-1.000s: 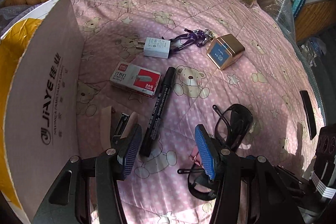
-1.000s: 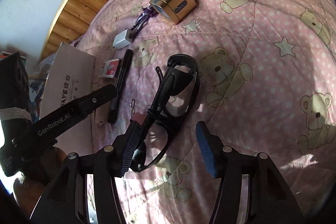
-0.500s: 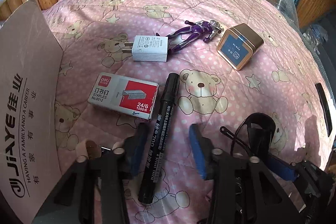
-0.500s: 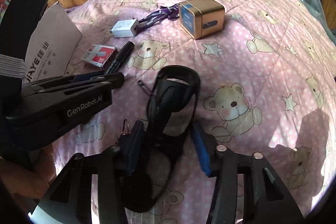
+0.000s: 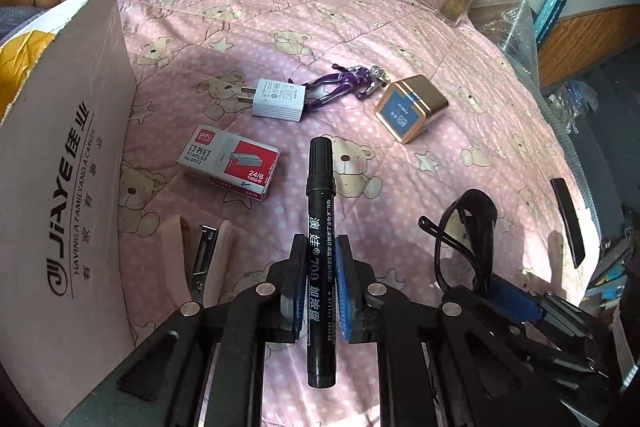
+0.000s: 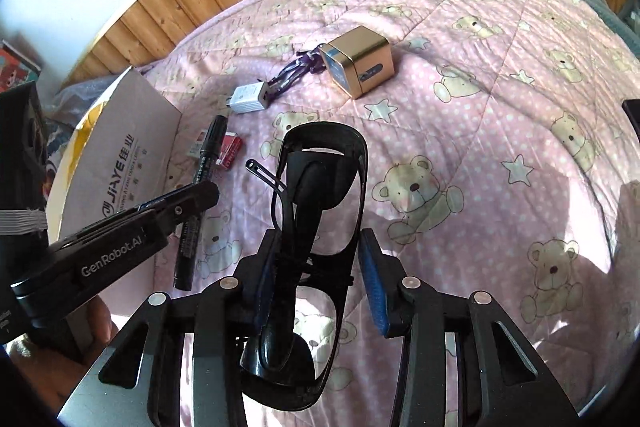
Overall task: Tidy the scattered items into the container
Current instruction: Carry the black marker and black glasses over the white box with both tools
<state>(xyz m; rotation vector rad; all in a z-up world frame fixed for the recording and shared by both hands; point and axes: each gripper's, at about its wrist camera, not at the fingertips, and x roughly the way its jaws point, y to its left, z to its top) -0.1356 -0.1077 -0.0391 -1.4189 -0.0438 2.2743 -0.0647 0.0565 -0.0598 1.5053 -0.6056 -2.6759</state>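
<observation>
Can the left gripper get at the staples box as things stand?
Probably not yet: the left gripper is shut on the black marker. The staples box lies uncovered on the quilt just ahead and left, so the path looks free once the marker is dropped.

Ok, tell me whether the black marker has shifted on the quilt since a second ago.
Yes. The black marker lay tilted, its cap near the staples box; now it points straight up the frame, clamped between the left gripper pads.

A box (image 5: 60, 155) stands at the left. Right of it lie staples (image 5: 229, 161), with a charger (image 5: 279, 99), figure (image 5: 348, 83) and tin (image 5: 410, 108) behind.
</observation>
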